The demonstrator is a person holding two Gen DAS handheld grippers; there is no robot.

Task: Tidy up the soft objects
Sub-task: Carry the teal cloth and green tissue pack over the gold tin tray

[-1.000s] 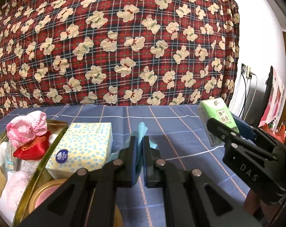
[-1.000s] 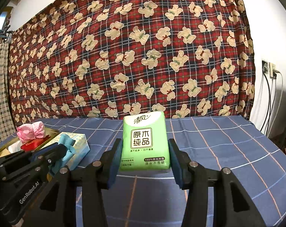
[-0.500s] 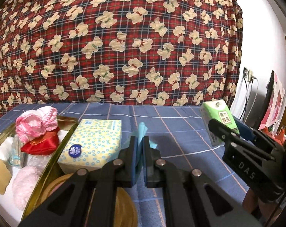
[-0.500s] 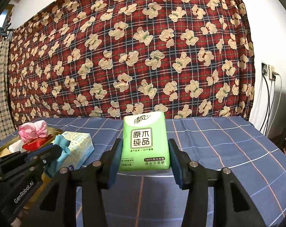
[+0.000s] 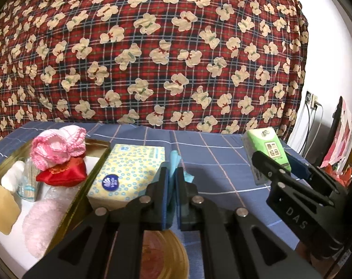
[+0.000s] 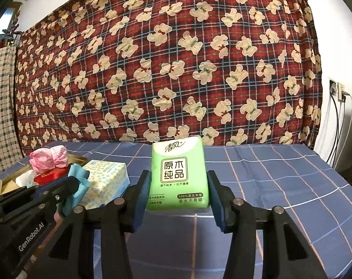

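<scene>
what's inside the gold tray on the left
In the gold tray: a pink knitted piece on top of a red pouch, a fluffy pink item, something white and a clear wrapped bundle. Whatever is beneath them is covered.

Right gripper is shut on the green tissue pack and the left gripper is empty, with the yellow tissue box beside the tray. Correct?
Not quite. The left gripper is not empty: it is shut on a teal cloth, as the left wrist view shows. The rest holds: the right gripper clamps the green tissue pack, and the yellow tissue box sits beside the tray.
</scene>
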